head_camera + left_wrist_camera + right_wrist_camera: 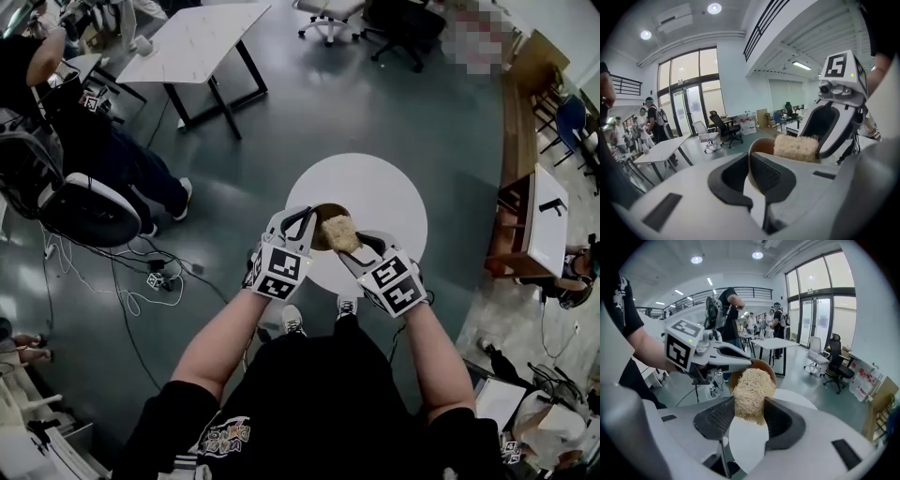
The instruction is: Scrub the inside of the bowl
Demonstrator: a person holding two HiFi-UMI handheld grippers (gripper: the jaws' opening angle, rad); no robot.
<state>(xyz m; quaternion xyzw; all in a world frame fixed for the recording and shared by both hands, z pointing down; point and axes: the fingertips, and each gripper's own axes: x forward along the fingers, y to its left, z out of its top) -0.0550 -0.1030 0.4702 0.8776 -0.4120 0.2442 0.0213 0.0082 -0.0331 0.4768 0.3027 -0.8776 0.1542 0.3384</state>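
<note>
Your left gripper pinches the bowl rim. Your right gripper pinches the sponge by it, over the table. A desk stands well away.

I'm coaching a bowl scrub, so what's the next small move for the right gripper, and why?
Probably push the scrub pad into the bowl and rub its wall. The right gripper grips the pad at the bowl's mouth, while the left gripper clamps the rim.
</note>
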